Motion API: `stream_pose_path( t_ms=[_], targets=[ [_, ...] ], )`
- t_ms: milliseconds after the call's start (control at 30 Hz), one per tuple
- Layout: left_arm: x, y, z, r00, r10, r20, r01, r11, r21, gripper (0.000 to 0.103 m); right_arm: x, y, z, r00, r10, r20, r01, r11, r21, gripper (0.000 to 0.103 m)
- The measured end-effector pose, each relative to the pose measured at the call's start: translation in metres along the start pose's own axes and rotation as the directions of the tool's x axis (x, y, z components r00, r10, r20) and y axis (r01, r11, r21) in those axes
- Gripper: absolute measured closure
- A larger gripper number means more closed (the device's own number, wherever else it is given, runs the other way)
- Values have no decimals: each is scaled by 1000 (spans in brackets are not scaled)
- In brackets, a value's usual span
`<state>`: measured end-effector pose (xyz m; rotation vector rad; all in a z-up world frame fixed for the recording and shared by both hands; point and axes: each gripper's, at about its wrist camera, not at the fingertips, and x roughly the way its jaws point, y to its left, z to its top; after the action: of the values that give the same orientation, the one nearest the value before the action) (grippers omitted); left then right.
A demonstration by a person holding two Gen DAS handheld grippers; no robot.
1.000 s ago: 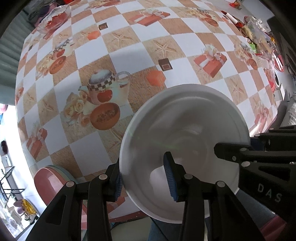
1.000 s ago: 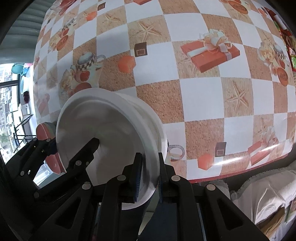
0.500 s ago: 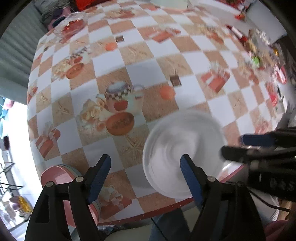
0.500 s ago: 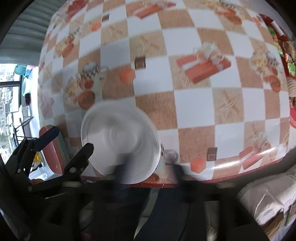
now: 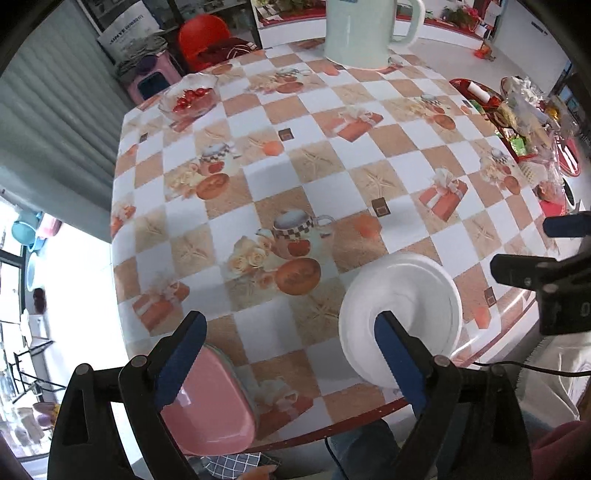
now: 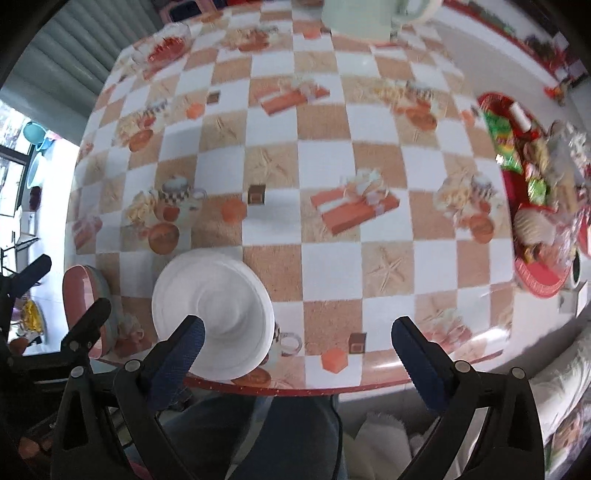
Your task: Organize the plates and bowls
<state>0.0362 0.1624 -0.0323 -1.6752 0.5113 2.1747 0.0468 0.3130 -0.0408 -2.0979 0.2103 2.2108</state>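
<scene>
A white plate (image 5: 400, 314) lies on the checked tablecloth near the table's front edge, apparently on top of another white dish (image 6: 212, 314). My left gripper (image 5: 290, 356) hangs above it with its jaws opening and nothing between the pads; its right finger (image 5: 399, 358) overlaps the plate's near rim in the view. My right gripper (image 6: 299, 358) is open and empty, high above the table, with the plate below its left finger (image 6: 181, 354). A pink plate (image 5: 210, 402) on a stack sits at the front left corner.
At the far left stands a glass bowl (image 5: 188, 98) of red pieces, and at the back a pale green jug (image 5: 365, 29). A red tray (image 6: 535, 192) heaped with snacks fills the right side. A person's jeans (image 6: 280, 435) show below the table's red edge (image 6: 369, 386).
Both grippers let go of the white plate, opened wide and rose. The plate now rests on the table, and much more of the table is in view.
</scene>
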Motion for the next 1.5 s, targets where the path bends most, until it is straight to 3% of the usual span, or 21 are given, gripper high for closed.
stream_pose_path(
  t_ms=[233,333,700,933,1500],
  targets=[
    [-11,1,5,995,-83,-48,83,996,13,9,-24,21,-1,994,-67,86,75,994,-82,1],
    [-19,-2,6,994,-93,-50,95,995,37,0,-29,27,-1,992,-71,105,81,992,-96,1],
    [-30,-11,8,990,-126,-63,131,989,72,0,-41,39,4,985,-85,149,100,990,-100,1],
    [-36,-9,10,993,-117,-34,119,990,78,0,-44,50,7,982,-93,162,114,985,-129,1],
    [-32,0,13,992,-115,-44,117,992,49,0,-41,52,11,983,-101,153,121,984,-129,1]
  ],
)
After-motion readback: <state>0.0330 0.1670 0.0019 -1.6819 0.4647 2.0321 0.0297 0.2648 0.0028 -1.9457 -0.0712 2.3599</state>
